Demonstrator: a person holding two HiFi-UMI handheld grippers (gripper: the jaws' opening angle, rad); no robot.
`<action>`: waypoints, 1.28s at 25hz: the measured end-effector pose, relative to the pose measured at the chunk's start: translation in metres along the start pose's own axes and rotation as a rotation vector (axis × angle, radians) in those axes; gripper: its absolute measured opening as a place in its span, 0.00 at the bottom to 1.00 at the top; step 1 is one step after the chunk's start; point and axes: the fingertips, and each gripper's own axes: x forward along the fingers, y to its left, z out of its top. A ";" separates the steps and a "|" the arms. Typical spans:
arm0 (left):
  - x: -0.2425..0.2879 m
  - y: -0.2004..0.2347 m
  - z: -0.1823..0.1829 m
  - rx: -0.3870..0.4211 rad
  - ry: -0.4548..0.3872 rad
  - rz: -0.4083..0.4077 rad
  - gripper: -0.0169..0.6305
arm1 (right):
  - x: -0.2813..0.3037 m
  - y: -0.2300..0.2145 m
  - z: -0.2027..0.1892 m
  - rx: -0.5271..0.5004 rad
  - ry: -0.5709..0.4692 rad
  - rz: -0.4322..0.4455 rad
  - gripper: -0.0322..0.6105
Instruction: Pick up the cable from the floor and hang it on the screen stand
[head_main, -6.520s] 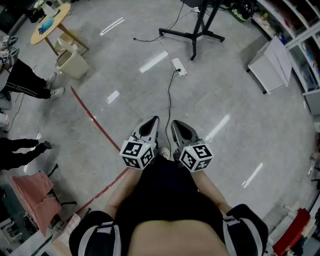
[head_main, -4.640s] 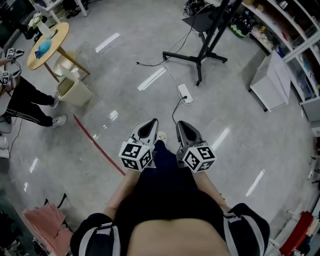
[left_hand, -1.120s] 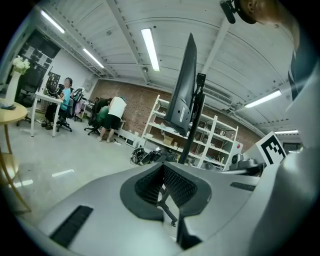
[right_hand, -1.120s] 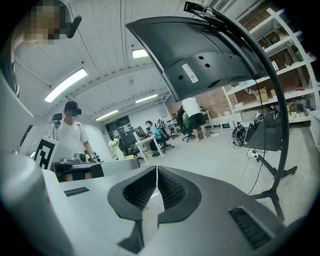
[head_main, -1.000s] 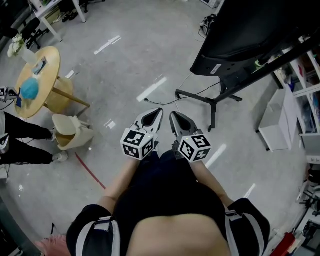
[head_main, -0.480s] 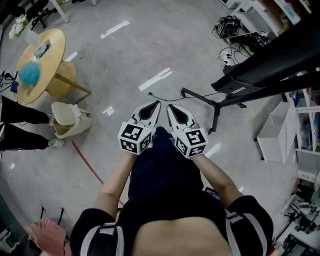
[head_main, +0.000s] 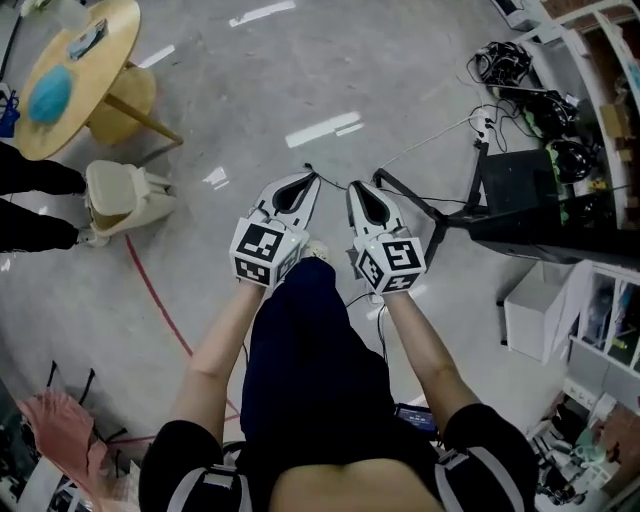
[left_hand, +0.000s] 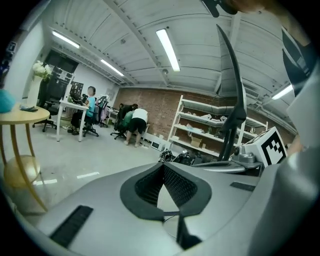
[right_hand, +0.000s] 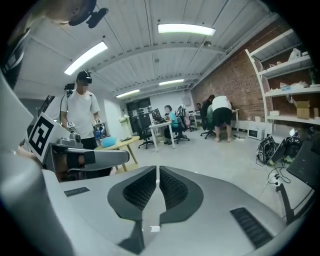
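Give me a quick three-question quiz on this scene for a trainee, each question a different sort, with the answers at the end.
1. Multiple choice: how do the jaws of the right hand-held gripper stand? A wide apart; B together, nothing between them; C closed on a cable.
2. True or false: in the head view, the round table is at the lower right.
3. Fill in: the thin line on the floor is ___ in colour.
Key: 1 B; 2 false; 3 red.
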 end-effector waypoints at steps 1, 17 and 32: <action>0.005 0.006 -0.007 -0.004 0.000 0.008 0.04 | 0.007 -0.004 -0.006 -0.013 0.006 0.005 0.09; 0.077 0.090 -0.208 -0.096 0.087 0.054 0.04 | 0.138 -0.080 -0.204 -0.066 0.188 0.032 0.09; 0.156 0.167 -0.422 -0.186 0.184 0.015 0.04 | 0.254 -0.150 -0.410 -0.091 0.327 0.054 0.09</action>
